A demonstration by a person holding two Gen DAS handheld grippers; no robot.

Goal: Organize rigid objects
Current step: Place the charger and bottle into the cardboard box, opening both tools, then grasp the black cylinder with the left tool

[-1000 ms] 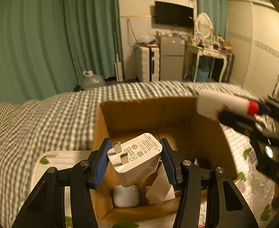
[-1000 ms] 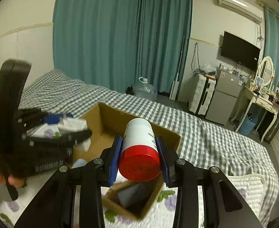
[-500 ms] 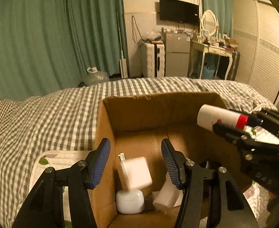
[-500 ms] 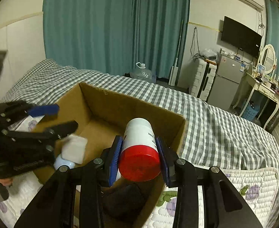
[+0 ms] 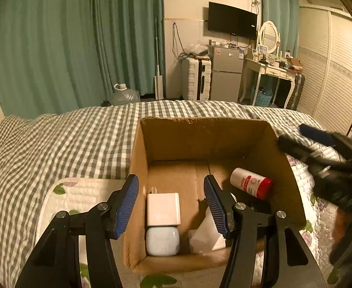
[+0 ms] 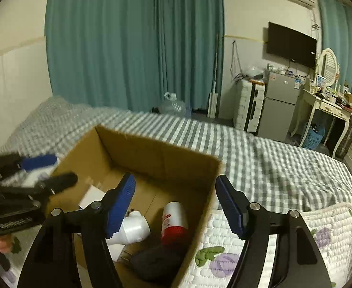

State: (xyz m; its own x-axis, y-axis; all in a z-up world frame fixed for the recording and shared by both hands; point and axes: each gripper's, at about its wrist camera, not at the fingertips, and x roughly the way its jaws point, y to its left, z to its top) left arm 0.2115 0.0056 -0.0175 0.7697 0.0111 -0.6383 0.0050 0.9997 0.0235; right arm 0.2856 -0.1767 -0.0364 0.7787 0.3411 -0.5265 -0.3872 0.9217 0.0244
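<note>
Though boxed, white bottle (image 5: 249, 186), red cap.

Brown cardboard box (image 5: 200, 139); white bottle (image 5: 250, 183) (red cap); green-white checked bedspread (image 5: 68, 139); teal curtains (image 5: 80, 43).

Bed (image 5: 56, 148): checked grey-white cover over far part; white floral quilt (image 6: 284, 235) on near part; open cardboard box (image 5: 200, 141) resting on quilt.

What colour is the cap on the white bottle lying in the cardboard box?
Red. The white cylindrical bottle's cap shows best in the left wrist view.
</note>
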